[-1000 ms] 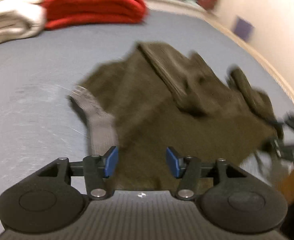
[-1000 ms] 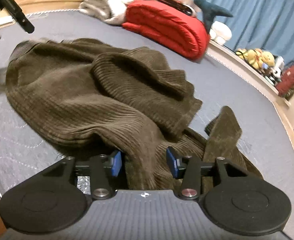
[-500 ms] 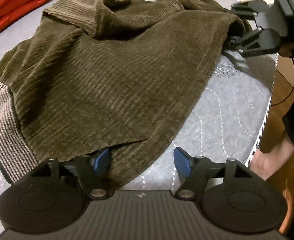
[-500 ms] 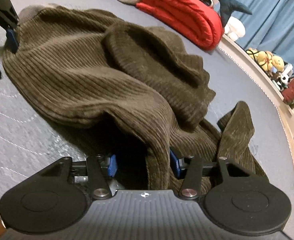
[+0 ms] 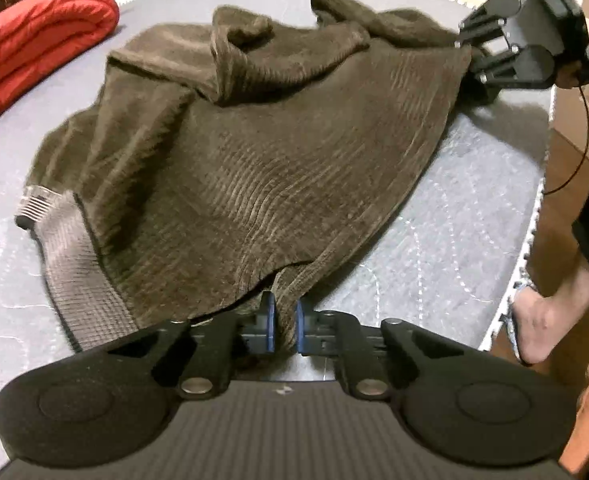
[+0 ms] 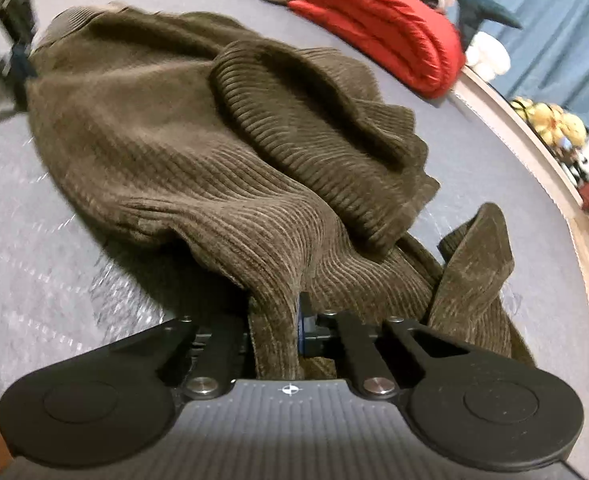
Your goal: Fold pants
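Note:
Brown corduroy pants (image 5: 254, 152) lie crumpled on a grey quilted bed (image 5: 454, 240). Their grey striped inner waistband (image 5: 74, 260) shows at the left. My left gripper (image 5: 284, 322) is shut on the near edge of the pants. My right gripper (image 6: 276, 316) is shut on a fold of the pants (image 6: 214, 160) at the other end. The right gripper also shows in the left wrist view (image 5: 478, 60) at the far right corner of the cloth. One pant leg (image 6: 474, 260) lies loose to the right in the right wrist view.
A red folded blanket (image 5: 26, 44) lies at the back of the bed, also in the right wrist view (image 6: 382, 28). The bed edge (image 5: 534, 220) runs along the right, with the person's foot (image 5: 542, 320) on the wooden floor. Plush toys (image 6: 550, 120) sit on a ledge.
Both grippers have closed on the pants: the left on the near edge, the right on a fold. The cloth is pulled tauter between them.

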{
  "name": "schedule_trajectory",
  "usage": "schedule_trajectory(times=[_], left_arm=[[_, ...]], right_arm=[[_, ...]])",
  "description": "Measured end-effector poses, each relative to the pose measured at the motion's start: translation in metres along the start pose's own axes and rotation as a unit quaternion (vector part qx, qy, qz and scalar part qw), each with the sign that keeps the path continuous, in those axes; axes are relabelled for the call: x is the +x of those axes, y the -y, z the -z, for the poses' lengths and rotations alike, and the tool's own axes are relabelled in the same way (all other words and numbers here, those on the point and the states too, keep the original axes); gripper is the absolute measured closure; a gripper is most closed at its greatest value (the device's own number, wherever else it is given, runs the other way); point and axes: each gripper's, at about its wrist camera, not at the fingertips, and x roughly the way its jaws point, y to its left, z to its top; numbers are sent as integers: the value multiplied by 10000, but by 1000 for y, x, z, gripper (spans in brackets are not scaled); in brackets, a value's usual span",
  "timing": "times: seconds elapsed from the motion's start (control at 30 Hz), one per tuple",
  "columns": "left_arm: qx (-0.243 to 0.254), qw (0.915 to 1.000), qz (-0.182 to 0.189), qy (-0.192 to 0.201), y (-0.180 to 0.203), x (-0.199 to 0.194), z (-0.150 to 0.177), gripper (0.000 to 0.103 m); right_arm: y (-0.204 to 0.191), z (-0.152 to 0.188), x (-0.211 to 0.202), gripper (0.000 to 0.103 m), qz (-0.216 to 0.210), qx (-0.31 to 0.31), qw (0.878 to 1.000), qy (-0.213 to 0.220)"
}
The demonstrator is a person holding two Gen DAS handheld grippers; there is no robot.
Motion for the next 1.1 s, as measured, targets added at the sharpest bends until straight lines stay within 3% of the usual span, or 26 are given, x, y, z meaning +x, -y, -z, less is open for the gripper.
schedule_trajectory(times=[0.2, 0.33, 0.43, 0.5, 0.57, 0.63, 0.7, 0.8, 0.9, 0.97, 1.03, 1.1], left_arm=[[308, 9987, 188, 348, -2, -46, 14, 93], [291, 9992, 290, -19, -3, -28, 18, 90], [574, 9978, 308, -113, 8, -26, 11, 86], [507, 9972, 514, 179, 8, -42, 5, 74], [353, 9965, 529, 541, 3, -56, -4, 55], [92, 9951, 554, 812, 0, -61, -13, 54], [-116, 9944, 556, 892, -1, -57, -21, 54], [-384, 9941, 566, 845, -3, -39, -33, 54], [-596, 9948, 618, 543, 2, -8, -45, 54], [-475, 9974, 550, 19, 13, 23, -49, 62], [-267, 9982, 233, -491, 24, 48, -52, 73], [-87, 9987, -50, -499, 32, 51, -60, 82]], right_arm=[[-10, 2, -31, 97, -420, -793, 9959, -127], [-18, 14, -28, 93, -560, -1089, 9923, -161], [-10, 14, -21, 86, -739, -657, 9948, -231], [4, 10, -32, 79, -870, -377, 9955, -27], [25, 9, -46, 61, -1162, 98, 9929, 223], [51, 13, -59, 51, -1318, 603, 9884, 460], [73, 19, -64, 45, -1205, 1025, 9853, 645], [110, 30, -70, 44, -1086, 1795, 9730, 961], [152, 41, -66, 39, -501, 2795, 9514, 1196], [176, 50, -62, 38, -187, 3462, 9297, 1246], [195, 58, -50, 38, 56, 4043, 9071, 1170], [203, 61, -37, 38, 244, 4319, 8957, 1024]])
